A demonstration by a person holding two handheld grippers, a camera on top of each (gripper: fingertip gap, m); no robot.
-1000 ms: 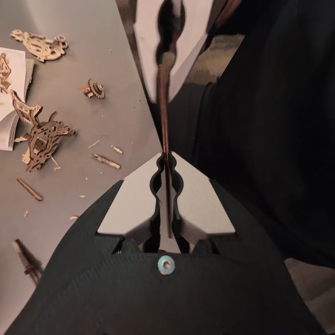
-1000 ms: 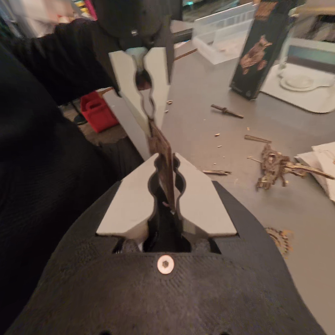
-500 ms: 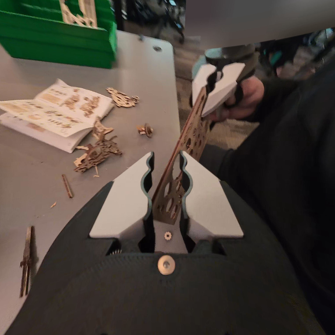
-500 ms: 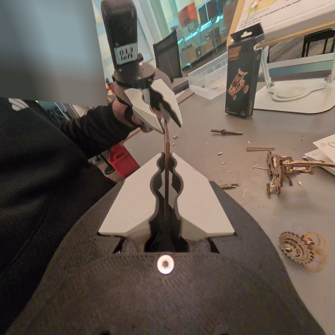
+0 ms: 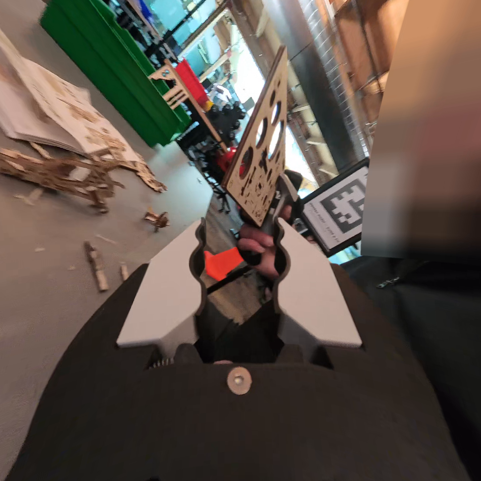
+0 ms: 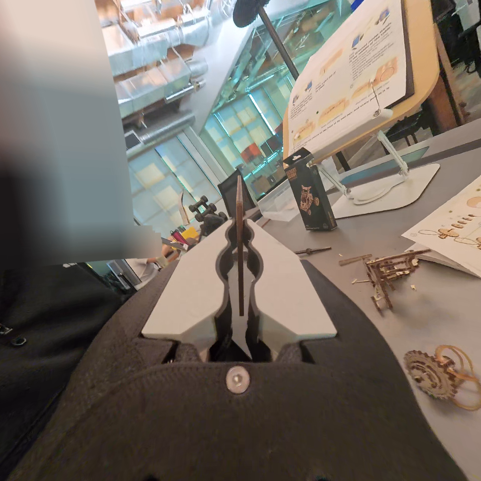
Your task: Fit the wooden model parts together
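My left gripper (image 5: 240, 226) is open and empty, held off the table's edge. Beyond it a thin wooden sheet (image 5: 263, 145) with round and slotted cut-outs stands tilted up in the air, gripped at its lower end by my right gripper, with a hand (image 5: 257, 244) below it. In the right wrist view my right gripper (image 6: 239, 225) is shut on this sheet (image 6: 239, 208), which shows edge-on between the fingers and rises above the tips. A partly built wooden model (image 6: 390, 270) lies on the grey table (image 6: 338, 325), also seen in the left wrist view (image 5: 65, 174).
A wooden gear with a rubber band (image 6: 437, 374), an axle (image 6: 312, 251), a black box (image 6: 309, 197), an open booklet (image 6: 455, 234) and an instruction stand (image 6: 364, 78) are on the right. A green bin (image 5: 112, 70) and wood sticks (image 5: 96, 265) lie left.
My left gripper has let go of the wooden sheet and opened. My right gripper keeps hold of it. Both grippers have tilted upward and the sheet now stands clear of the left fingers.
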